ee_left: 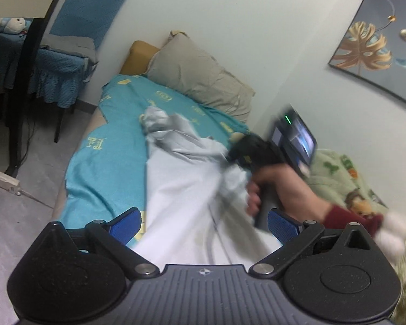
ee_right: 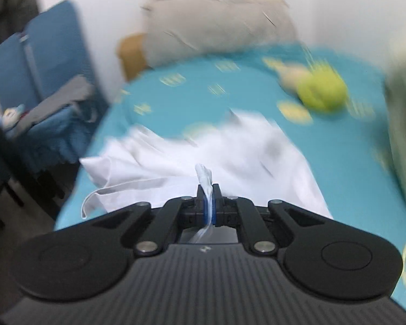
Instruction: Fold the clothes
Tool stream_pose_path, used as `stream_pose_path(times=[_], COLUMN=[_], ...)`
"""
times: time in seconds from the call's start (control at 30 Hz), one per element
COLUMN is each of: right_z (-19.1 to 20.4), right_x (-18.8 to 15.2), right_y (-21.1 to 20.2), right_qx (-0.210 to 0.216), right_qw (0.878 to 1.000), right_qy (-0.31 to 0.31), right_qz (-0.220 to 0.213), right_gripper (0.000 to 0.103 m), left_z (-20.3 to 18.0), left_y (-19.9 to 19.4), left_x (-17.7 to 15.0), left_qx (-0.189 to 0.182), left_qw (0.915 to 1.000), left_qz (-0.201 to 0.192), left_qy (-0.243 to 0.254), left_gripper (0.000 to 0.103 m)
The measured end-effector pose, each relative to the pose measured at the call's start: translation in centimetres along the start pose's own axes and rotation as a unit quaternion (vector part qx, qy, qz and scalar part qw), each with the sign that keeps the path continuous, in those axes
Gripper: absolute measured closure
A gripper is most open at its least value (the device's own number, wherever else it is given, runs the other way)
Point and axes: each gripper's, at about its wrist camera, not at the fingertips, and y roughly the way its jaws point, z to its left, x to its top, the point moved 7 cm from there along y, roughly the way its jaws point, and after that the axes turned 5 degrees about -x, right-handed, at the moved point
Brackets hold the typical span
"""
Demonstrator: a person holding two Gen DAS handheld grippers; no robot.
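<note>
Left gripper (ee_left: 204, 223): blue pads spread wide, holding nothing, poised over the near end of the cloth.
Right gripper (ee_right: 209, 199): pinched tight on a fold of the white garment (ee_right: 203, 151).
Garment: rumpled across the teal bedspread (ee_right: 338, 149), below the beige pillow (ee_left: 200, 75).
Bedspread also carries: a yellow-green plush toy (ee_right: 322, 92).

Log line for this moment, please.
task: fold | left gripper: open above white cotton garment | right gripper: shut on garment | surface: teal patterned bedspread
</note>
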Motion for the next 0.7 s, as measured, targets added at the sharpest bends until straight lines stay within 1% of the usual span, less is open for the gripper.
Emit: stream_pose_path(times=[0.07,0.13,0.17,0.2,0.23,0.27,0.3,0.37,0.43,0.57,0.7], right_z=[-1.8,-2.1,-2.1,-2.1,-1.7,-1.1,-0.7,-0.2,-0.2,-0.4,-1.1], right_x=[-1.4,-2.4,-2.6,-2.6,-2.5,-2.4,-2.3,-2.1,-1.7,-1.7,-2.8], right_y=[0.5,0.7,0.5,0.1,-0.5,-1.1,-2.1,-4.4,-6.8,-13.7,-21.1], right_qx=[0.018,0.052,0.058,0.061,0.066,0.076,0.087,0.108,0.117,0.126,0.132], right_qw=[0.999,0.997,0.996,0.996,0.997,0.996,0.996,0.994,0.992,0.989,0.985], right_qy=[0.031,0.040,0.037,0.028,0.016,0.004,-0.004,-0.020,-0.036,-0.067,-0.092], right_qz=[0.021,0.047,0.056,0.056,0.047,0.036,0.027,0.016,-0.001,-0.035,-0.066], right_gripper=[0.095,0.092,0.085,0.063,0.051,0.029,0.016,0.019,0.019,0.018,0.018], left_z=[0.3,0.5,0.6,0.5,0.3,0.1,-0.1,-0.5,-0.9,-2.6,-4.3], left_y=[0.0,0.3,0.5,0.6,0.6,0.5,0.4,0.1,-0.3,-1.9,-3.4], left_x=[0.0,0.4,0.7,0.8,0.8,0.8,0.8,0.8,0.9,0.9,0.6], left_qx=[0.011,0.024,0.030,0.037,0.041,0.046,0.051,0.061,0.070,0.079,0.088], left_qw=[0.9999,0.9997,0.9994,0.9991,0.9988,0.9984,0.9980,0.9970,0.9959,0.9937,0.9909], left_qz=[-0.002,-0.007,-0.009,-0.011,-0.012,-0.014,-0.015,-0.019,-0.024,-0.034,-0.039], left_qy=[0.000,0.007,0.011,0.017,0.023,0.029,0.036,0.045,0.052,0.072,0.094], left_gripper=[0.002,0.002,0.002,0.002,0.002,0.002,0.002,0.002,0.002,0.002,0.001])
